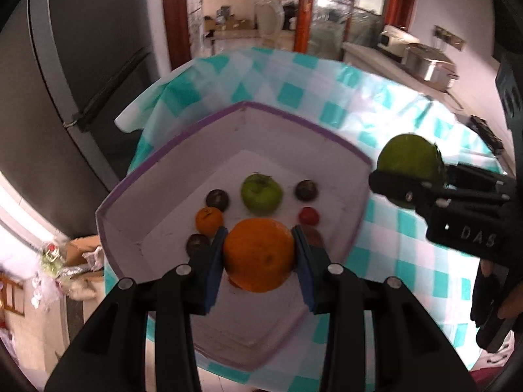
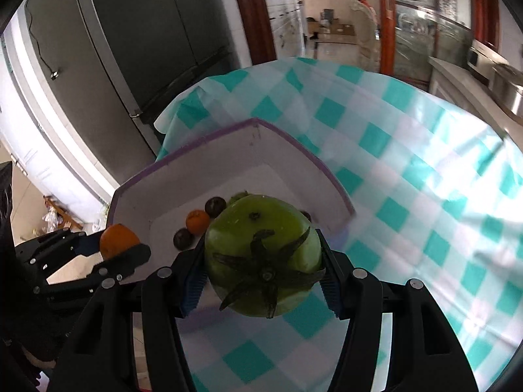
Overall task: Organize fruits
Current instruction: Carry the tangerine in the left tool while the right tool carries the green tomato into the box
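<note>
Two loads: left gripper [image 1: 260,254] fingers clamped on orange [image 1: 258,254], directly above white box [image 1: 294,137]; right gripper [image 2: 261,258] fingers clamped on green tomato [image 2: 263,254], beside box's right wall.

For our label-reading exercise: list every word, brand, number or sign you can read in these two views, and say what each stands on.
"DAS": pale raised letters on the black body of the right gripper, seen from the left wrist view; the edge of the view may cut off more letters.
No other readable text in either view; none on the box or tablecloth.
</note>
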`<state>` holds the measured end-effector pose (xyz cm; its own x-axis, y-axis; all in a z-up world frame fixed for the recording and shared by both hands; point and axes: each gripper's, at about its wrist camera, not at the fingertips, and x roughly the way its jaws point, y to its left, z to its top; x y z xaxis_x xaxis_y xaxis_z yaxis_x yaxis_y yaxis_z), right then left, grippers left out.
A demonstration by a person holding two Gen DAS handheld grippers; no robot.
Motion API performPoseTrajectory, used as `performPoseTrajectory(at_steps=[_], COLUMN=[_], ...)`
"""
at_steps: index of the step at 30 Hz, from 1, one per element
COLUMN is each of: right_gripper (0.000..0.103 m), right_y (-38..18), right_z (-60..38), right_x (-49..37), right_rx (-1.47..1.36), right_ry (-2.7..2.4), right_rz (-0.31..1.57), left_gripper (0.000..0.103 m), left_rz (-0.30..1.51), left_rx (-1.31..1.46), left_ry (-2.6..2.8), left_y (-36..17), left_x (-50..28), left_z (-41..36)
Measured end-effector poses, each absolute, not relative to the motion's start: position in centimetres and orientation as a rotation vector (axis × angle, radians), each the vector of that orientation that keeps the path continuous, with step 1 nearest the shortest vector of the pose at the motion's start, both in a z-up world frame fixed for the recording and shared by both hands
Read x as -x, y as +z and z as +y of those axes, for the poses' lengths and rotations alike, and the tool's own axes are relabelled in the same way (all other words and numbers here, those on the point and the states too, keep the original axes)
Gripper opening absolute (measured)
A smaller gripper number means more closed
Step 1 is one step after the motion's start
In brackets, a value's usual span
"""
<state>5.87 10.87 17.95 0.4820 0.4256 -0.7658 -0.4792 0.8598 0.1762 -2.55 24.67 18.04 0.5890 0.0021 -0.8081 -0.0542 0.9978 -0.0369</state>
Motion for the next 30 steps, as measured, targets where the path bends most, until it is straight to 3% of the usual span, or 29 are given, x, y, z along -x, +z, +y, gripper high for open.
performPoseTrajectory(at_steps=[21,30], right_gripper=[0.058,0.058], right_y=[9.6,6.3], right_z=[25.9,27.7], right_x=[-18.1,-20.8], right_rx=[0.48,0.498], right_ry=[0.795,0.779], right_rz=[1.124,1.191], left_gripper=[0.04,0.04], left_rz=[1.251,1.308], left_rx=[0.094,0.14], left_ry=[0.34,0.382], left_y=[10.1,7.8], left_x=[-5.5,-6.5], left_z=[34.1,36.1])
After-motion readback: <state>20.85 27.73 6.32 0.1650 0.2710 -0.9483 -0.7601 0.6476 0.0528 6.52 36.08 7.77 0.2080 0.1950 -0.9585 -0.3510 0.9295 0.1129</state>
